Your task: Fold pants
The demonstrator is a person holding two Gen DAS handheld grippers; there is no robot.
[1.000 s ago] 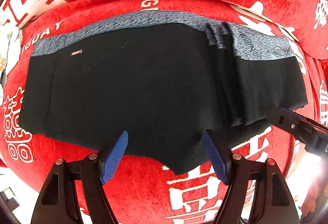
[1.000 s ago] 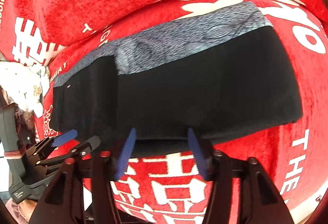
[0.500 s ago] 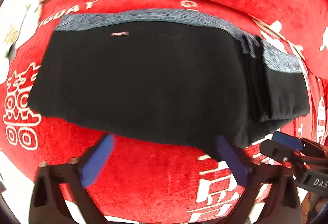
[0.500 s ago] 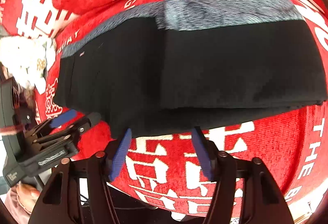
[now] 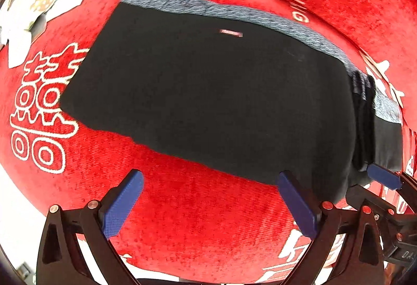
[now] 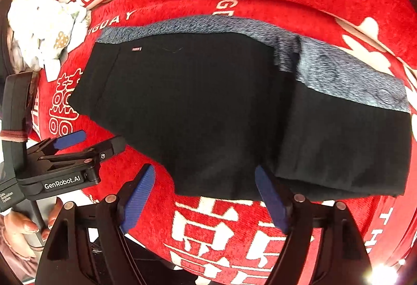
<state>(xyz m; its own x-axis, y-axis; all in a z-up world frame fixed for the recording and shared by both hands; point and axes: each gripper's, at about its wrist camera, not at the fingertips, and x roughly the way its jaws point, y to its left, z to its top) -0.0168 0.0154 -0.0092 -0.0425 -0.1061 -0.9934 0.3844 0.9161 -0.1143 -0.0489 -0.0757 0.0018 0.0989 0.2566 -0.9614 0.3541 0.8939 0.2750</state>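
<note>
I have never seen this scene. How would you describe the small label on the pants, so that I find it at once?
Start from the red cover with white characters; the black pants lie flat on it. Follow their grey waistband along the far edge towards the white cloth. Just below the band sits the small pinkish label, the only pale mark on the black fabric.
</note>
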